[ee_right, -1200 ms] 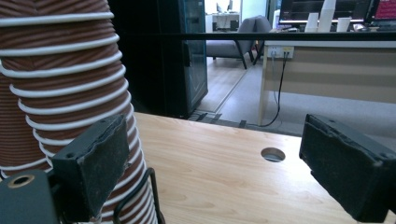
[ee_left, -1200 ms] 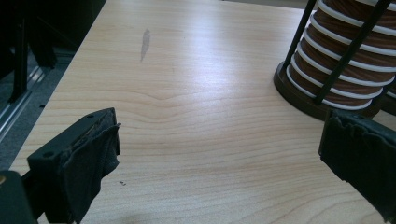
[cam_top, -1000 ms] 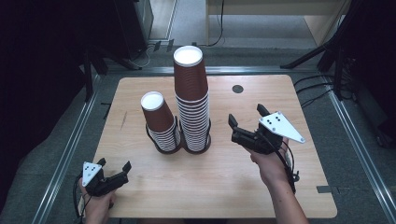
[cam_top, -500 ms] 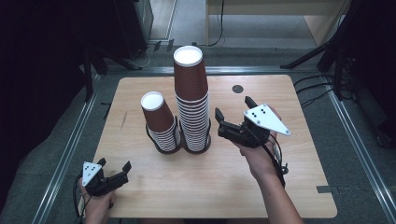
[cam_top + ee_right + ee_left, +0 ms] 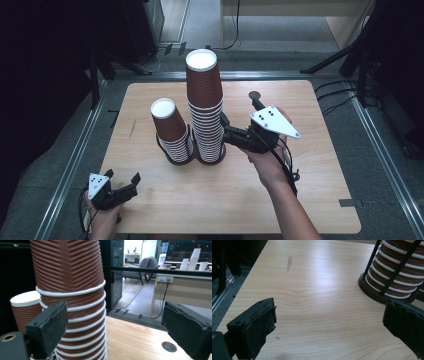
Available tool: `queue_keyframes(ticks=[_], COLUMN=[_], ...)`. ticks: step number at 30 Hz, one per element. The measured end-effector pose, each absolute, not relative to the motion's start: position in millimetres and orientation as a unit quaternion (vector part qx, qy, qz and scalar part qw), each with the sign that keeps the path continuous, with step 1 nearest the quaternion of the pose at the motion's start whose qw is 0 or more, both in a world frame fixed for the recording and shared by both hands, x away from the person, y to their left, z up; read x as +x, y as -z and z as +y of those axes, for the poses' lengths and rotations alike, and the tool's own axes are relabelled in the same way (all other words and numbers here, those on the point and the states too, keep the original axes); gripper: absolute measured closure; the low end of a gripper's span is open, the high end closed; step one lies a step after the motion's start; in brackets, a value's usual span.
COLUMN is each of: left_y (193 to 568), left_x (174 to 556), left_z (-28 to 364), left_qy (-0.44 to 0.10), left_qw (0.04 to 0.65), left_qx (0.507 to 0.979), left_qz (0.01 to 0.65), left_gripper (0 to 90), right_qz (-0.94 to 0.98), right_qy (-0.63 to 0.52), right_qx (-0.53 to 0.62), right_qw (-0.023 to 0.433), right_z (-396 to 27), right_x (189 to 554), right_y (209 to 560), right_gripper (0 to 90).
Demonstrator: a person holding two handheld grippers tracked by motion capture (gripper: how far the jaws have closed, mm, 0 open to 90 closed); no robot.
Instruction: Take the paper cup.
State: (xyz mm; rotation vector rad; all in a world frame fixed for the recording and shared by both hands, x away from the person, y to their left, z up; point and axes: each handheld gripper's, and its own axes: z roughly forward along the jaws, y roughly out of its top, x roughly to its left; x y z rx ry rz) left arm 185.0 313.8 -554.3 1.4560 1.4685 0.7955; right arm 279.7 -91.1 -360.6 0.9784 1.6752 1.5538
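Observation:
Two upside-down stacks of brown ribbed paper cups stand in dark wire holders at the middle of the wooden table (image 5: pixel 310 185). They are a tall stack (image 5: pixel 206 115) and, left of it, a short stack (image 5: pixel 172 135). My right gripper (image 5: pixel 240 111) is open right beside the tall stack, and its jaws have just been opening with nothing pressed between them. In the right gripper view the tall stack (image 5: pixel 72 290) rises just beyond the left jaw of the right gripper (image 5: pixel 115 327). My left gripper (image 5: pixel 121 176) rests open near the front left corner. In the left gripper view the left gripper (image 5: pixel 329 325) faces bare wood, with the short stack (image 5: pixel 397 272) at upper right.
A round cable hole (image 5: pixel 254 94) lies in the table behind my right gripper. Metal floor rails (image 5: pixel 75 165) run along both sides of the table. Cables (image 5: pixel 345 95) lie on the floor at the right.
The right gripper moved left and a little up until it stood beside the tall stack, and its jaws spread wider. The left gripper stayed in place.

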Motion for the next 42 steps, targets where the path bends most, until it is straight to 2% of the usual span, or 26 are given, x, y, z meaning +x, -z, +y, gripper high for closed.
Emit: queue_keyframes(ticks=[22, 42], left_y=[554, 554], left_x=[185, 185], left_z=[313, 314], left_qy=[-0.322, -0.320], left_qw=[0.445, 0.446], left_qx=[0.589, 0.590], left_qz=[0.592, 0.592], left_gripper=[0.0, 0.0], right_qz=[0.636, 0.647], right_qy=[-0.609, -0.604], right_qx=[0.360, 0.362], right_qw=[0.307, 0.293], right_z=[-59, -31], right_x=[290, 305], right_y=[346, 336], right_gripper=[0.3, 0.7])
